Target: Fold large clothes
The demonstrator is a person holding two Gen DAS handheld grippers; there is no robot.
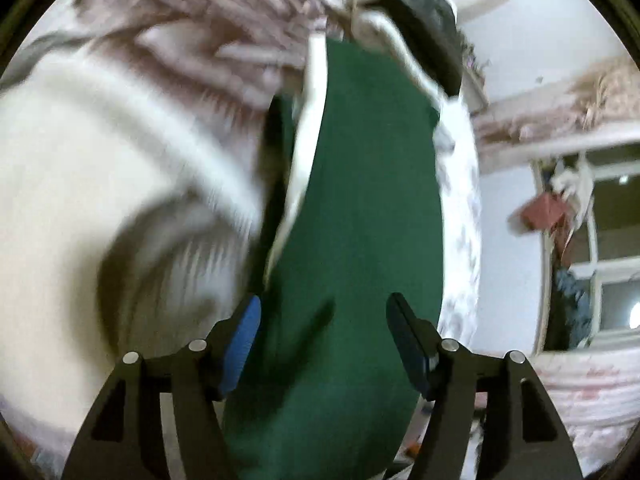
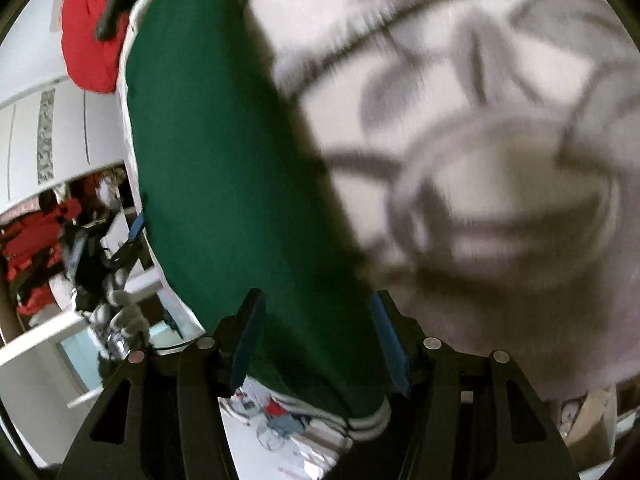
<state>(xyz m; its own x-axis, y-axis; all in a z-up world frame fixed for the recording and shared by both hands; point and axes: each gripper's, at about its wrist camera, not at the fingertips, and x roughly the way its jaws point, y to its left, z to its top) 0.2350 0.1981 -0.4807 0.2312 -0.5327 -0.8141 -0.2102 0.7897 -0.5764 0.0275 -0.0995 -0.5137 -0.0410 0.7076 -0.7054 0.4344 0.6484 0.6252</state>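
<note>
Both grippers (image 1: pixel 324 344) (image 2: pixel 316 340) astride unlabelled green garment (image 1: pixel 360 200)

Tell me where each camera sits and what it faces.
Left wrist: on the left hand-held gripper, looking down along its blue-padded fingers at the green garment and the white blanket.
Right wrist: on the right hand-held gripper, facing the green garment.
Shared: garment, patterned blanket; each shows only its own fingers.

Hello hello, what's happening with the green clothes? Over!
Left tool and right tool both open, nothing gripped. Green garment stretched long beneath both. Patterned bedding alongside; picture blurred.
</note>
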